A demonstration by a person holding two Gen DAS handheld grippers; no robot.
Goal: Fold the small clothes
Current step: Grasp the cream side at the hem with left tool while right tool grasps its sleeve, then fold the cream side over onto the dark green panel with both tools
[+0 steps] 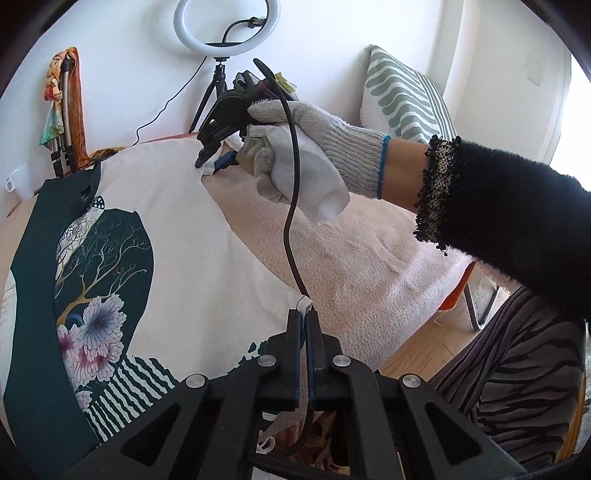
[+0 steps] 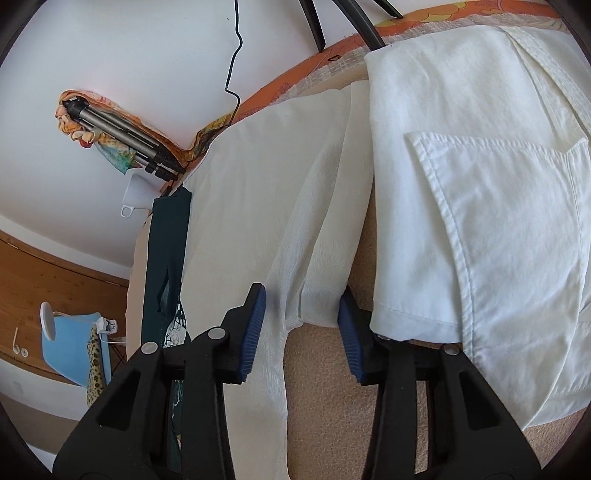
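Starting far left in the left wrist view, there's a folded tripod [image 1: 64, 122] wrapped in an orange patterned cloth [image 1: 75, 96] leaning on the wall. Next to it the printed garment [image 1: 147, 258] lies flat on a fuzzy beige blanket [image 1: 351, 266]: smooth white fabric with a dark teal panel, bare branches, purple flowers and wavy stripes. At the bottom middle the left tool [image 1: 304, 317] has its black fingers pressed together, pinching a tiny white corner of that garment. Up behind it stands a ring light [image 1: 226, 27] on a small tripod. Then a knit gray glove holds the right tool [image 1: 207, 155] down at the garment's far edge, a black cable [image 1: 290, 221] looping off it. A green striped pillow [image 1: 402, 99] sits in the right corner.

The right wrist view gives what the other doesn't: the right tool [image 2: 301, 326] is spread wide, blue ribbed pads [image 2: 255, 328] on either side of a crinkly white fold. It also shows a second white piece [image 2: 498, 229], woven-looking with stitched hems and a pocket-like flap, lying to the right on the blanket.
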